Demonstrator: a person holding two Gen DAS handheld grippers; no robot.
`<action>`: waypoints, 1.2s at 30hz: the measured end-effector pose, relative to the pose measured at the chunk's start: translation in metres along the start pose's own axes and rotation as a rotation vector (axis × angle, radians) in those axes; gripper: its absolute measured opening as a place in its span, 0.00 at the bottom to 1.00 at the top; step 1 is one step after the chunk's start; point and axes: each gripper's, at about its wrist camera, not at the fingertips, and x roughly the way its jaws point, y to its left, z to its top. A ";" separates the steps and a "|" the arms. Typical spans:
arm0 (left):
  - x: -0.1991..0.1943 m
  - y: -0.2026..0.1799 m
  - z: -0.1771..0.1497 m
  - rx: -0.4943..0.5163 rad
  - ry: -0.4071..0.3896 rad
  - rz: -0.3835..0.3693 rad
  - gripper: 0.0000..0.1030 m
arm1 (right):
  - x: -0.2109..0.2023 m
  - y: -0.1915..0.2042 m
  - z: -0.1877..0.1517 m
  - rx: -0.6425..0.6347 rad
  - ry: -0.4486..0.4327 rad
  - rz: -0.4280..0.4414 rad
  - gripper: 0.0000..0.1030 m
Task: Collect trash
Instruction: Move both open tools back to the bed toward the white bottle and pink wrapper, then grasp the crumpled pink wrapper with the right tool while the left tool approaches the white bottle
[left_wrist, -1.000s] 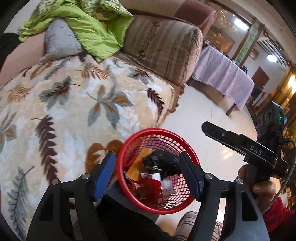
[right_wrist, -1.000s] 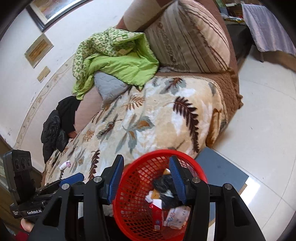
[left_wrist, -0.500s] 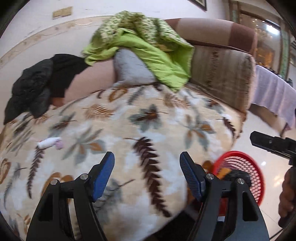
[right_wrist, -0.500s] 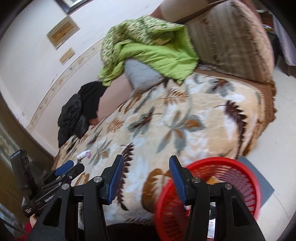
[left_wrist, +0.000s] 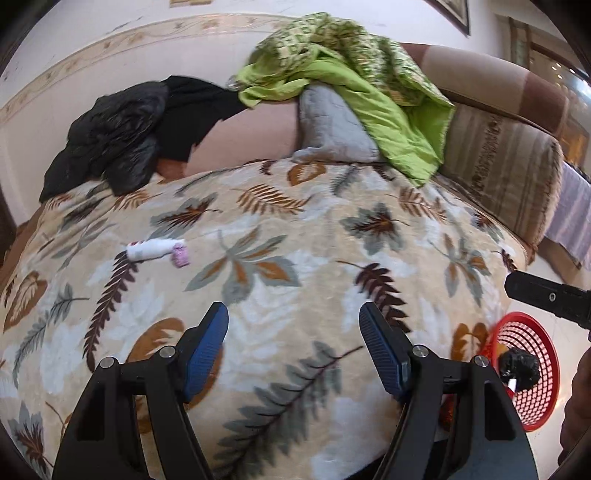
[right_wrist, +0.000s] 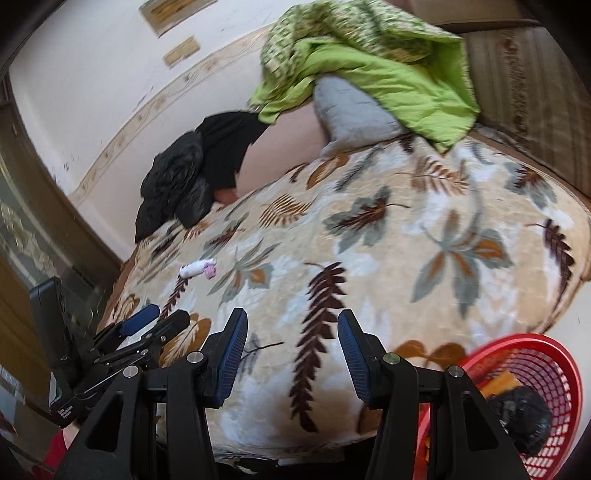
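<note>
A small white bottle (left_wrist: 150, 250) with a pink cap lies on its side on the leaf-patterned blanket (left_wrist: 295, 266), ahead of the left gripper (left_wrist: 293, 347) and off to its left, well apart from both blue pads. The left gripper's jaws stand wide with nothing between them, only blanket showing through the gap. The right gripper (right_wrist: 291, 354) is likewise released and empty, its jaws set somewhat narrower; from it the bottle (right_wrist: 197, 268) sits ahead and to the left, nearer the left gripper's side. The red basket (right_wrist: 532, 373), already holding a black bag and some packets, stands on the floor low to the right of both grippers. The bottle looks like light, thin plastic, probably empty, stiff enough to take a pinch yet smooth and round, so it may roll or squirt out of the pads. The plush blanket under it is soft and will give, which may let it sink or tip. The best hold is likely across the middle of the white body, with the pads closing on its two long sides.
</note>
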 end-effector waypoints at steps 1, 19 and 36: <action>0.003 0.010 0.000 -0.020 0.004 0.006 0.71 | 0.005 0.004 0.002 -0.005 0.007 0.006 0.53; 0.072 0.246 -0.008 -0.441 0.082 0.248 0.71 | 0.238 0.139 0.040 -0.174 0.259 0.110 0.53; 0.092 0.266 0.033 -0.404 -0.024 0.155 0.71 | 0.338 0.160 0.050 -0.183 0.292 0.033 0.26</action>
